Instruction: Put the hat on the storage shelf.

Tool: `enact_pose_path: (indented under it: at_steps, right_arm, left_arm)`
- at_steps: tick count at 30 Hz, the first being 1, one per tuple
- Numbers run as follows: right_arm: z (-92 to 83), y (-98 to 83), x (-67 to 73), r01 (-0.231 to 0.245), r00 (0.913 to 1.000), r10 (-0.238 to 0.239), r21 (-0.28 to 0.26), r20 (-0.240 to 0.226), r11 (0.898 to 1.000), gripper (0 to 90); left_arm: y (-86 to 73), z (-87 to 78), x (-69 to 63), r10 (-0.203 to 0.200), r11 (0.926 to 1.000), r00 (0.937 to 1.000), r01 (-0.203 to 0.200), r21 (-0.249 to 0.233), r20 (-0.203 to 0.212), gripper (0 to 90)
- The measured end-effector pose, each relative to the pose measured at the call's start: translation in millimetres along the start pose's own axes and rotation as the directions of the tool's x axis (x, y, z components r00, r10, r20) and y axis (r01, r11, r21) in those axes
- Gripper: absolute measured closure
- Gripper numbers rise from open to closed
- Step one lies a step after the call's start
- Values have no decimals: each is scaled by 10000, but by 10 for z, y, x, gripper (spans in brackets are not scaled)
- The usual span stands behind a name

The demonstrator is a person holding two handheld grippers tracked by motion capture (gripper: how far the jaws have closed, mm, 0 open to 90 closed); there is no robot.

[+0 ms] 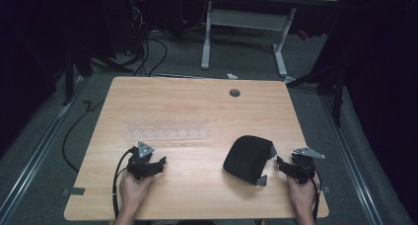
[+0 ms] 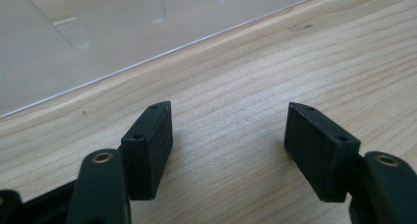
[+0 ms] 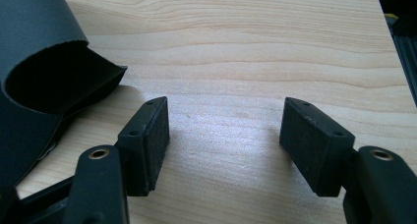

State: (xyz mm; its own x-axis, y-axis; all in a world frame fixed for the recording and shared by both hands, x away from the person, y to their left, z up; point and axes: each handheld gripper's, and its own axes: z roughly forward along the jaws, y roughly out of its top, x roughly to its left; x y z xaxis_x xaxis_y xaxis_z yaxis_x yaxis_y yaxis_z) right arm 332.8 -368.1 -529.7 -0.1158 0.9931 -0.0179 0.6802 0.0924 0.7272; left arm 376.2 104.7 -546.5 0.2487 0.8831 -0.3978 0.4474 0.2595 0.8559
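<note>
- Two grippers rest low over a light wooden table [image 1: 197,106], one in each of the person's hands, near the table's near edge.
- The left gripper [image 1: 154,165] sits at the near left; its jaws stand wide apart with only bare wood grain between them, clamped on nothing.
- Just beyond the left gripper lies a flat clear plastic sheet [image 1: 167,129] with small moulded slots along it; in the left gripper view its edge [image 2: 147,59] runs across the wood ahead of the jaws, close but not touching them.
- The right gripper [image 1: 285,165] sits at the near right; its jaws are also spread apart and empty.
- A black rolled or folded piece of soft material [image 1: 248,157] lies just beside the right gripper, on its left. In the right gripper view its curled open end [image 3: 46,71] sits ahead and to the left of the left jaw, near it, not between the jaws.
- A small round grey grommet [image 1: 234,93] is set in the table's far side.
</note>
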Motion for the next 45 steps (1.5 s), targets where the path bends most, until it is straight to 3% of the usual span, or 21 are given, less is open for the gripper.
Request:
enact_pose_path:
  at_steps: [23, 34, 42, 45]
  right_arm:
    - [-2, 0, 0, 136, 9996, -137, -53, -249, 9999, 392]
    - [-15, 30, 30, -25, 9986, 25, 5, -522, 10000, 466]
    - [-153, 65, 64, 2, 9932, -54, -441, -1166, 9990, 462]
    - [-211, 68, 67, -114, 9863, 9, -630, -1651, 9979, 420]
  left_arm:
    - [0, 4, -2, 20, 10000, 10000, -20, 36, -17, 335]
    - [0, 4, -5, -20, 10000, 10000, 20, 42, -20, 323]
    - [0, 5, -5, -18, 10000, 10000, 18, 41, -21, 323]
    - [0, 4, -5, -26, 10000, 10000, 26, 50, -21, 323]
